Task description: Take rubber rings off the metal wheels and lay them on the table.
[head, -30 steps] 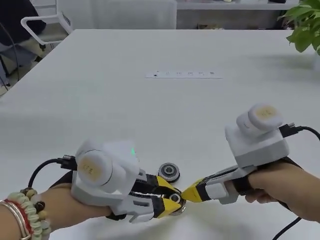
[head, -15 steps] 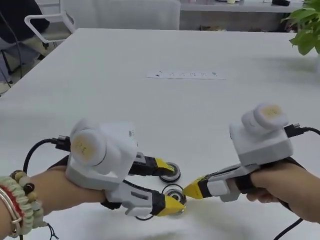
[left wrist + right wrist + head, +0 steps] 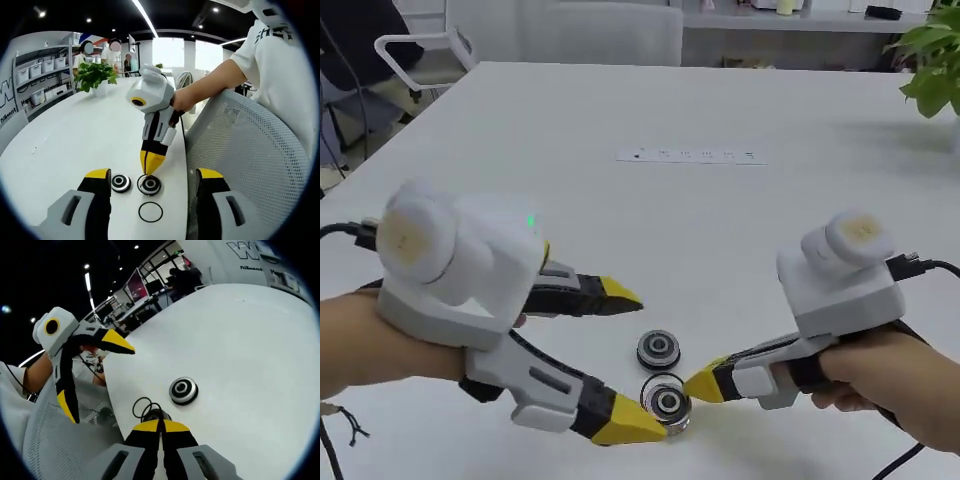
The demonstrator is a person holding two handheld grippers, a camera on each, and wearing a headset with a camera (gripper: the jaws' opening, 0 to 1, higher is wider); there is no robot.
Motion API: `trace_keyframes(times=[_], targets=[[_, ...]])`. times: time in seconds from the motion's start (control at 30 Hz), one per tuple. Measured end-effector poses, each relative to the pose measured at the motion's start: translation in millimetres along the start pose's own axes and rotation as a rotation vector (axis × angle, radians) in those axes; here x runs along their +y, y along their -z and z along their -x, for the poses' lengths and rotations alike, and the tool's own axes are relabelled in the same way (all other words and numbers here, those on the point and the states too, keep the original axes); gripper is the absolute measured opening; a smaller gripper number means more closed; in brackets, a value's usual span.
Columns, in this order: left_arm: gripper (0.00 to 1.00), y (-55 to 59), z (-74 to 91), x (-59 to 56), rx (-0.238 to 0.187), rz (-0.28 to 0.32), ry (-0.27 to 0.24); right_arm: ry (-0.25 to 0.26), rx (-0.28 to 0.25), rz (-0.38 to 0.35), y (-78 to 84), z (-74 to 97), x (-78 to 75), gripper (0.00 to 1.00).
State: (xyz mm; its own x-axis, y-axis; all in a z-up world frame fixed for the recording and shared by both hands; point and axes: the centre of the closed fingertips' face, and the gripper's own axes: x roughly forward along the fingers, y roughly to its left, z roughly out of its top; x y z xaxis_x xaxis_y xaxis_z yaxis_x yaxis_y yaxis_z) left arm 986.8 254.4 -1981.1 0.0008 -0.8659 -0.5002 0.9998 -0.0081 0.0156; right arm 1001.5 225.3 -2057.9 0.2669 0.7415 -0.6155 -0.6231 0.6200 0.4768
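Note:
Two metal wheels lie near the table's front edge: one (image 3: 658, 350) farther out, one (image 3: 668, 400) nearer me. My right gripper (image 3: 695, 386) is shut, its yellow tip resting against the nearer wheel (image 3: 149, 184). My left gripper (image 3: 630, 365) hovers above the wheels with its jaws wide open and nothing between them. A thin black rubber ring (image 3: 150, 212) lies flat on the table beside the nearer wheel. In the right gripper view the ring (image 3: 142, 406) sits left of that wheel (image 3: 156, 415), which the shut right gripper (image 3: 161, 424) partly hides. The other wheel (image 3: 183, 390) lies beyond.
A white power strip (image 3: 690, 155) lies flat in the middle of the white table (image 3: 720, 250). A potted plant (image 3: 930, 70) stands at the far right and a chair (image 3: 410, 50) at the far left. A mesh chair back (image 3: 250, 165) is beside me.
My left gripper has opened wide and risen up and to the left, off the nearer wheel. The right gripper has stayed with its tip at that wheel.

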Motion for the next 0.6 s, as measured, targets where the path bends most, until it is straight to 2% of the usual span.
trace_keyframes(times=[0.13,0.37,0.47,0.6], targets=[[0.70,4.0,18.8,1.5,0.018,-0.016,-0.032,-0.002,-0.003,-0.001,-0.9,0.2,0.4,0.00],[0.72,13.9,42.4,2.5,0.036,-0.004,-0.100,-0.003,-0.010,-0.004,-2.5,0.7,-0.3,0.00],[0.73,20.1,50.2,0.6,0.047,0.002,-0.124,-0.003,-0.010,-0.005,-2.8,0.9,-0.7,0.00],[0.73,29.2,55.3,-8.6,0.040,0.048,-0.130,-0.002,-0.013,-0.009,-3.2,1.4,-0.8,0.00]])
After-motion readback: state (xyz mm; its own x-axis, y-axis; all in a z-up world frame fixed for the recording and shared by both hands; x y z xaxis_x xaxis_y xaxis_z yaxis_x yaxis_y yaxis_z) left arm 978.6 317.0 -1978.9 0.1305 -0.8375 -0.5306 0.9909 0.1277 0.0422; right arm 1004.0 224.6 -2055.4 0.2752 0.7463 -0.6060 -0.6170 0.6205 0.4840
